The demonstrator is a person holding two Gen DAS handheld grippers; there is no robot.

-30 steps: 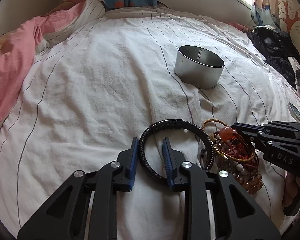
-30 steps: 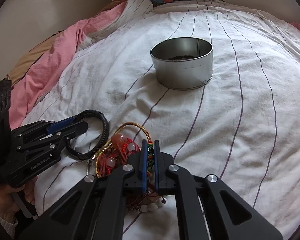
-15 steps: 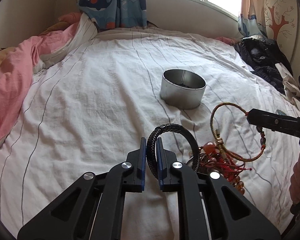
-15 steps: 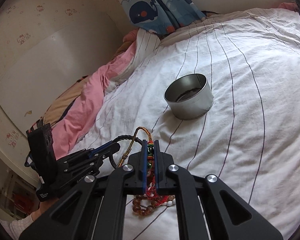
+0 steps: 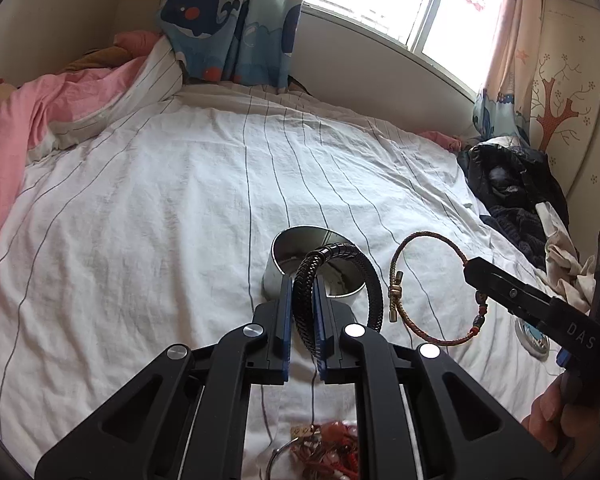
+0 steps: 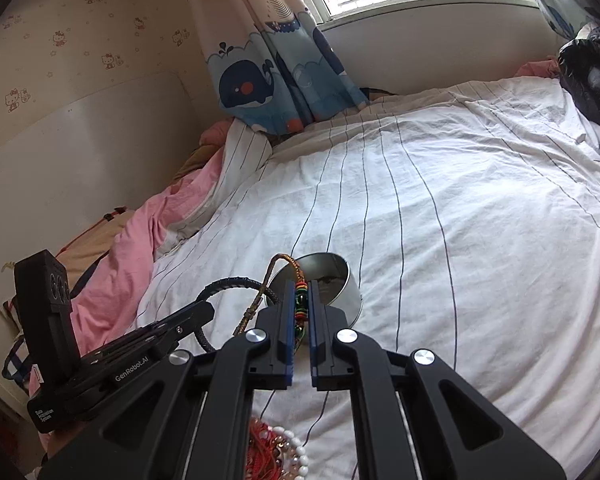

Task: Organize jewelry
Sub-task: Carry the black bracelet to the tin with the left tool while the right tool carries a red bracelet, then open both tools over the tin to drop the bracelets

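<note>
My left gripper point(image 5: 302, 294) is shut on a black braided leather bracelet point(image 5: 364, 268), held up in the air in front of the round metal tin point(image 5: 300, 240) on the bed. My right gripper point(image 6: 301, 300) is shut on a brown woven cord bracelet with coloured beads point(image 6: 301, 300); that bracelet also shows in the left wrist view point(image 5: 428, 240), hanging from the right gripper's tip point(image 5: 474, 270). The tin point(image 6: 340, 292) lies just beyond the right fingers. A pile of remaining jewelry point(image 5: 328, 452) lies on the sheet below both grippers, with red cords and white beads point(image 6: 288, 452).
The white striped bedsheet point(image 5: 180, 208) spreads around the tin. A pink quilt point(image 5: 24, 120) lies at the left, dark clothes point(image 5: 512, 184) at the right. A small round lid-like object point(image 5: 534, 340) lies on the sheet at the right. The whale curtain point(image 6: 276, 80) and window are behind.
Both grippers have lifted their bracelets off the jewelry pile and risen higher, tilting forward toward the tin. The left gripper shut on the black bracelet a second ago.
</note>
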